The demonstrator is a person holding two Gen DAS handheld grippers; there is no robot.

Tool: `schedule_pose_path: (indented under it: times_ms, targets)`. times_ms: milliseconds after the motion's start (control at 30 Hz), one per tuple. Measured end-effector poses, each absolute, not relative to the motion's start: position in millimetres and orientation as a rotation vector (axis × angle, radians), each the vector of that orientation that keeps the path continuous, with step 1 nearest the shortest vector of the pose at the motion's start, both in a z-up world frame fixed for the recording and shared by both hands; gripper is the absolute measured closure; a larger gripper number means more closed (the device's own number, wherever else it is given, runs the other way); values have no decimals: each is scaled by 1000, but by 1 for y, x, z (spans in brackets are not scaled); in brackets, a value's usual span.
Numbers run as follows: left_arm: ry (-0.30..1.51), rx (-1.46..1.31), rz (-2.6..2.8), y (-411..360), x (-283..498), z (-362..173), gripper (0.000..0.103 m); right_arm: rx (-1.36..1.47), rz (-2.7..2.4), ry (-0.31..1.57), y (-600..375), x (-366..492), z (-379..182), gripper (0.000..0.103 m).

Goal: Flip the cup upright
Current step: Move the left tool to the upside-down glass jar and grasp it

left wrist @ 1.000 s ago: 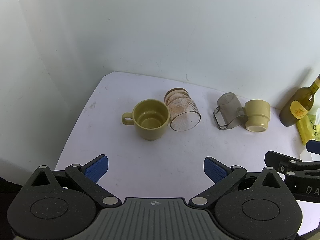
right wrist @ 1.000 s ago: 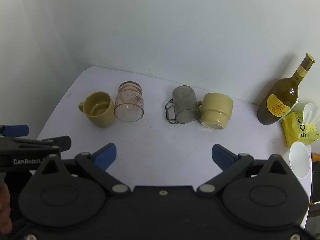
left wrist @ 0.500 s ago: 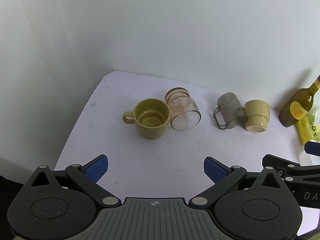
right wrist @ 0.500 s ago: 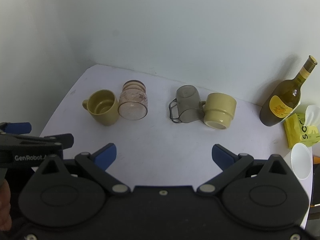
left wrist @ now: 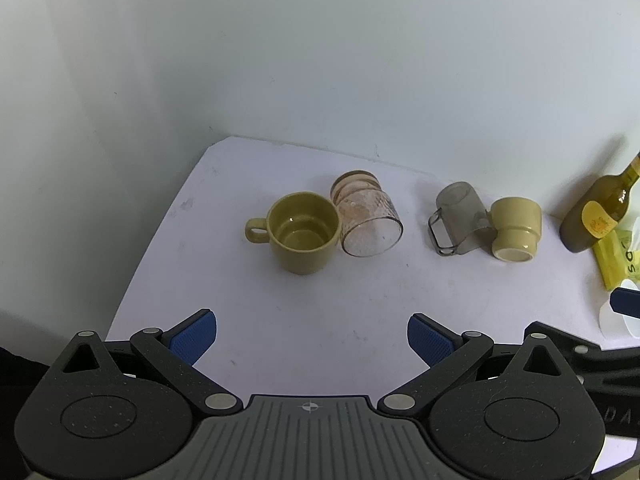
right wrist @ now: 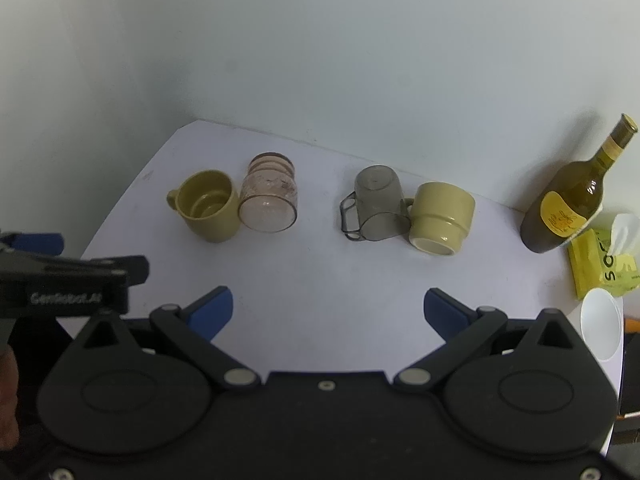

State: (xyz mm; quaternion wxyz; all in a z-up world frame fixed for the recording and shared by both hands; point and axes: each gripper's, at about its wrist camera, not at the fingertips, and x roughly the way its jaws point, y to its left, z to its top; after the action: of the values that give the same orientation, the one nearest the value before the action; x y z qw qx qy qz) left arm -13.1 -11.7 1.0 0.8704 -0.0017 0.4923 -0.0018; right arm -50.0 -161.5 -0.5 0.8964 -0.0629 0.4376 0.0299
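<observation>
The left gripper [left wrist: 312,334] has its blue fingers [left wrist: 192,336] spread wide with nothing between them. The right gripper [right wrist: 328,310] is spread wide too and holds nothing. Both hang over the near part of the white table [left wrist: 320,300], with bare tabletop between them and the cups.

The table's left edge curves away toward the back corner, and a white wall stands right behind the cups.

An olive mug [left wrist: 302,238] stands upright, its handle pointing left. A pink glass cup [left wrist: 366,220] lies on its side, touching the mug (its open mouth faces the grippers). Farther right, apart from those two, a grey see-through cup [left wrist: 458,218] lies tipped over, leaning against a cream cup [left wrist: 516,228] that sits upside down.

At the right edge stand a dark bottle [right wrist: 568,204], a yellow pack [right wrist: 600,268] and a white cup [right wrist: 602,330].
</observation>
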Motion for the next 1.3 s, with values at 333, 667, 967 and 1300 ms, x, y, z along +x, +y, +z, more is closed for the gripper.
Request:
schedule_pose_path:
  times_ms: [333,667,967,1300]
  targets:
    - [1011,27,-59,-42,-6,-20,0,-11,-5,843,-209,-60,-13,0]
    - [961,-17,-11,-70,48,-47,0,59,5,799,-264,-66,-18,0]
    - [993,30,-41,-99,117,-77,0,99,-36,853,-305,-68,-33,0]
    - [1090,103,9,-106,193,-132,15,127,-117,877,-321,-82,-37,0]
